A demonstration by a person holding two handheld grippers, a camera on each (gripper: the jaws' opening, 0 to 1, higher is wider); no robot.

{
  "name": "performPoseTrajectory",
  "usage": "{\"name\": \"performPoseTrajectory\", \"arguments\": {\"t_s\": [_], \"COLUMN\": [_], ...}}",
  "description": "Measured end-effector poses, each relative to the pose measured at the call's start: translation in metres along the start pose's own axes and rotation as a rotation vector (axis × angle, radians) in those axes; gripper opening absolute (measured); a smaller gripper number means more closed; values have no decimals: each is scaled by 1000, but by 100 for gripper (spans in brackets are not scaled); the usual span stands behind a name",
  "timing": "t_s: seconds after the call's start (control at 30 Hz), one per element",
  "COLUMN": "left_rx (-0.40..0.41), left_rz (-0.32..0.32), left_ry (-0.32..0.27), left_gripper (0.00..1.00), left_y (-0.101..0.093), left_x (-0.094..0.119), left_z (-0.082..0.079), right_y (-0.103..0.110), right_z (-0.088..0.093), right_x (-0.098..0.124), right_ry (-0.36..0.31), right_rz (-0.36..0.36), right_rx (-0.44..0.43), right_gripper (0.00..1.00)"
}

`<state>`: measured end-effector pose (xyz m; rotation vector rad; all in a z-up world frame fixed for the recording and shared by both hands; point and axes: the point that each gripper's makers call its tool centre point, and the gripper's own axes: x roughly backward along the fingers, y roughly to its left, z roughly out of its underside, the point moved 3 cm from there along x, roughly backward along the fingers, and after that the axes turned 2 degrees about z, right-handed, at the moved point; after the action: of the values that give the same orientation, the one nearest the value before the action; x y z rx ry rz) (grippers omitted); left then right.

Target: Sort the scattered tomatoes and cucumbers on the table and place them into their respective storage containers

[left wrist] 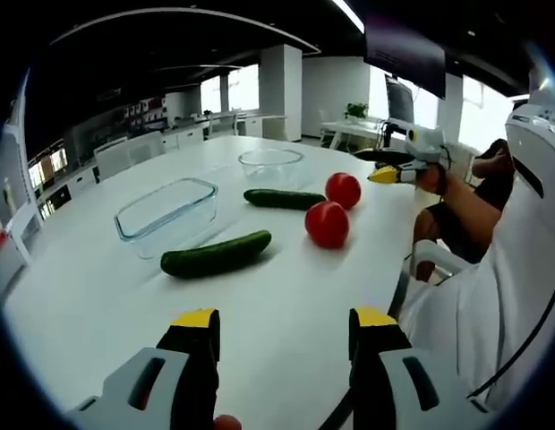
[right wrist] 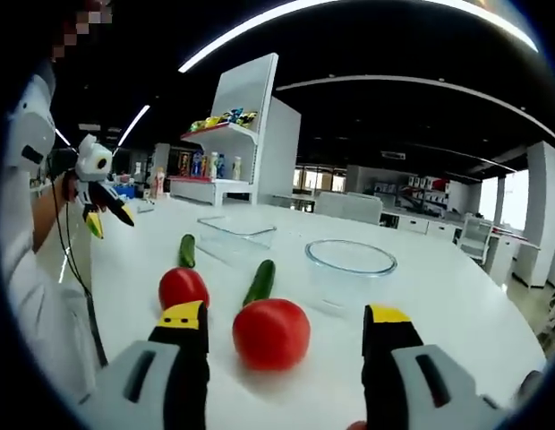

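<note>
Two green cucumbers (left wrist: 215, 255) (left wrist: 284, 199) and two red tomatoes (left wrist: 327, 224) (left wrist: 343, 190) lie on the white table (left wrist: 98, 305). Beyond them stand a rectangular glass container (left wrist: 167, 215) and a round glass bowl (left wrist: 270, 164). My left gripper (left wrist: 285, 318) hangs open, short of the nearer cucumber. My right gripper (right wrist: 285, 315) is open too, and a tomato (right wrist: 271, 333) sits just ahead between its jaws, untouched. The second tomato (right wrist: 183, 287), both cucumbers (right wrist: 260, 280) (right wrist: 187, 250), the container (right wrist: 235, 237) and the bowl (right wrist: 351, 260) lie farther off. Each gripper appears in the other's view (left wrist: 382, 165) (right wrist: 109, 219).
A person's forearm (left wrist: 465, 210) reaches in at the table's right edge, by a white chair (left wrist: 434, 260). More white chairs (left wrist: 125, 154) and desks stand behind the table. A white shelf with goods (right wrist: 219, 121) rises beyond the far end of the table (right wrist: 456, 296).
</note>
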<state>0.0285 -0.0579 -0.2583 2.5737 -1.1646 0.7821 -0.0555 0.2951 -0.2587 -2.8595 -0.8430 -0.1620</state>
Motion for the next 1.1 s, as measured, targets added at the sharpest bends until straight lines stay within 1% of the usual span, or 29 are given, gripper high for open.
{"name": "performPoseTrajectory", "arguments": {"t_s": [0.1,0.17,0.2,0.27,0.37,0.47,0.53,0.6,0.8,0.93,1.1], "left_rx": [1,1,1,-2,-8,-13,-12,-12,-12,-15,1], "left_rz": [-3,-3,-3,1,5,5,5,4,4,8,-7], "left_ry": [0,1,1,3,9,11,11,12,11,13,-1], "left_gripper": [58,58,58,58,57,57,57,57,57,57,55], "left_y": [1,1,1,0,0,0,0,0,1,0,4], "left_x": [0,0,-1,-1,-3,-2,-2,-1,-1,-2,0], "left_z": [0,0,0,0,0,1,1,1,2,3,2], "right_y": [-1,2,5,9,11,13,11,10,17,22,22], "right_z": [4,6,8,16,24,24,24,25,33,34,39], "right_x": [-2,-5,-7,-10,-16,-19,-21,-23,-34,-40,-46], "right_ry": [-3,-5,3,42,66,50,37,31,50,45,50], "right_rz": [-2,-13,-33,-64,-74,-80,-67,-65,-94,-106,-111], "right_rx": [-25,-26,-14,3,0,-3,-6,-11,-15,-18,-25], "right_gripper": [68,69,70,72,73,73,76,75,75,74,73]}}
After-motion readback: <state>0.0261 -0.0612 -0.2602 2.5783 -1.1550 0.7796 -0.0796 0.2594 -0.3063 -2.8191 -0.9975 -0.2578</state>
